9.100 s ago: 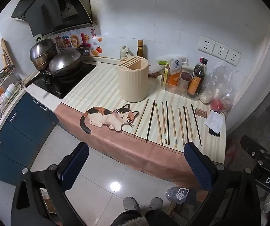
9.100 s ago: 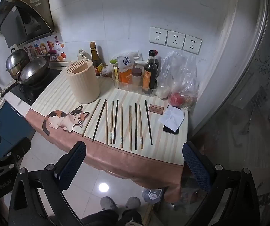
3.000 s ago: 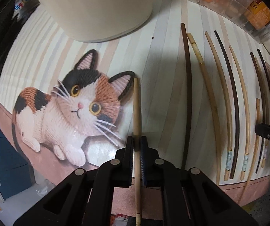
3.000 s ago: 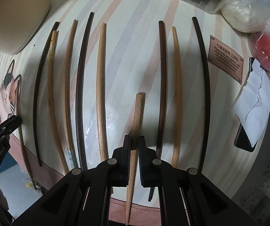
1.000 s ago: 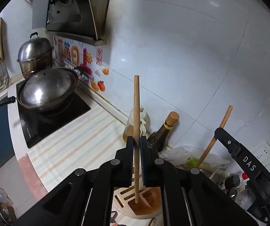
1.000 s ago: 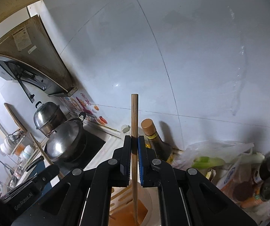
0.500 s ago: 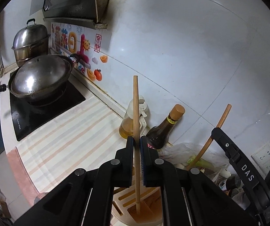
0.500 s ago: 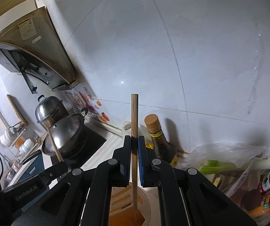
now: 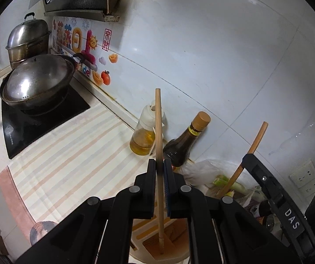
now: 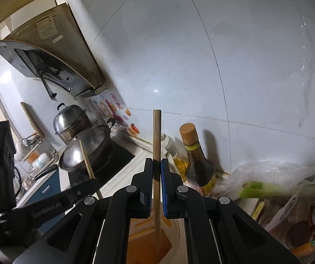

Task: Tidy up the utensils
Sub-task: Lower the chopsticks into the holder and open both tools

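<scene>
- Left wrist view: the left gripper (image 9: pixel 160 167) pinches a pale wooden chopstick (image 9: pixel 158 132) upright between its pressed-together fingers, the lower tip reaching down into the open compartment of the beige utensil holder (image 9: pixel 168 245) at the near edge of the frame.
- To the right in the same view, the right gripper (image 9: pixel 248 156) pinches a second, darker chopstick (image 9: pixel 256 140), which leans right over the holder.
- Right wrist view: that second chopstick stands nearly vertical between the gripper's closed fingers (image 10: pixel 164 176), its lower end inside the holder's square slot; whether the tip touches the bottom cannot be told.
- Just behind the holder, against the white tiled wall (image 9: pixel 201 55), stand an oil dispenser (image 9: pixel 145 136) and, touching it on the right, a dark sauce bottle (image 9: pixel 186 143) with a tan cap.
- Far left on the counter, a lidded wok (image 9: pixel 36 83) sits on a black cooktop (image 9: pixel 40 118), with a steel steamer pot (image 9: pixel 27 39) behind it.
- Green onions in a plastic bag (image 10: pixel 274 182) lie to the right of the bottles.
</scene>
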Action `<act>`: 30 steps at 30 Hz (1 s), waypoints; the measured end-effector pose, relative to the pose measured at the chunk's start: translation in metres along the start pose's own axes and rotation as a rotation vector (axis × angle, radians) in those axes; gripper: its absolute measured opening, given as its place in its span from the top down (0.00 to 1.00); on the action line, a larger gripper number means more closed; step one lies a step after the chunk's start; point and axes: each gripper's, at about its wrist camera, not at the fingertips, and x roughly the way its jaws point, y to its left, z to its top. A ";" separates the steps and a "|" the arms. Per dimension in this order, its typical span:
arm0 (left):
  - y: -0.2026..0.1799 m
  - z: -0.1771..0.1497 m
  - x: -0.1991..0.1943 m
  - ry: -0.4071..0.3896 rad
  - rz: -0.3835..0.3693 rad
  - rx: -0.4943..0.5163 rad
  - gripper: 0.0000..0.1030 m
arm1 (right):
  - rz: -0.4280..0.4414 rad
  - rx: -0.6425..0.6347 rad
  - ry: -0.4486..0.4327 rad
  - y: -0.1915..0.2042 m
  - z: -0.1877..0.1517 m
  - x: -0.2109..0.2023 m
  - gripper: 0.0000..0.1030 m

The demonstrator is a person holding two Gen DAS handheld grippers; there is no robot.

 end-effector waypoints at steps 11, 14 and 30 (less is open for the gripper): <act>-0.006 -0.009 -0.007 0.035 -0.035 0.045 0.96 | 0.033 -0.053 -0.009 0.004 -0.011 -0.023 0.93; -0.009 -0.015 -0.005 0.077 -0.062 0.048 0.96 | 0.036 -0.081 0.005 0.010 -0.009 -0.023 0.93; 0.002 -0.015 -0.045 0.070 -0.017 0.011 0.19 | -0.024 0.050 0.099 -0.010 0.002 -0.034 0.50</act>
